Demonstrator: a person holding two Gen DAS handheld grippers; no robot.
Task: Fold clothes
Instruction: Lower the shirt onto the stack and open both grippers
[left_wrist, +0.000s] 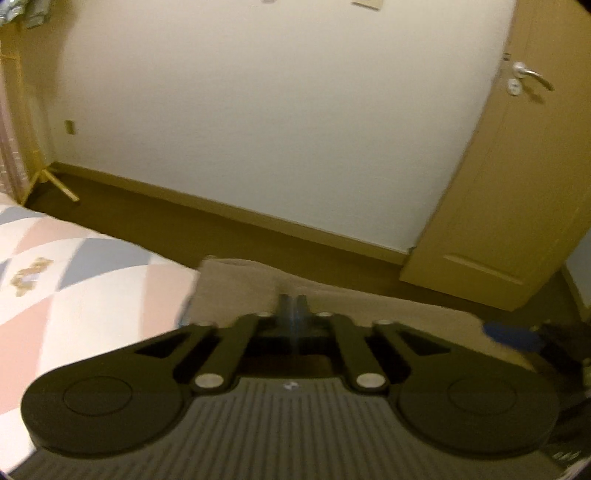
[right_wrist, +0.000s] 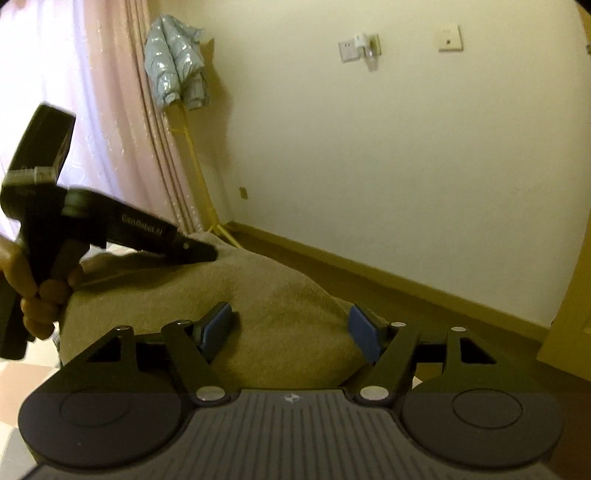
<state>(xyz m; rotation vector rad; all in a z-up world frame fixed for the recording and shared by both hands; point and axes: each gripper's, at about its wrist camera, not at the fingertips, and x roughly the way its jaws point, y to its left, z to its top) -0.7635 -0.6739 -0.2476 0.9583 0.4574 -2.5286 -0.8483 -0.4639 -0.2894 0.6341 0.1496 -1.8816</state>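
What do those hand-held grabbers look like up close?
Each is matte black. The right gripper has two round discs, a ribbed grey panel with a small white logo, silver pivot pins and blue-padded fingers. The left gripper, seen from the side, has a pistol-style handle and white lettering.

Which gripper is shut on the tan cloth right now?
The left gripper: its jaws are pinched together on the tan cloth. The right gripper has its blue pads apart, with the cloth lying between them unclamped.

1. A white wall (left_wrist: 277, 129) stands beyond the jaws.
2. A door (left_wrist: 517, 184) is to their right.
3. A pink curtain (right_wrist: 122, 122) and a hanging pale blue jacket (right_wrist: 177, 66) are up to their left.
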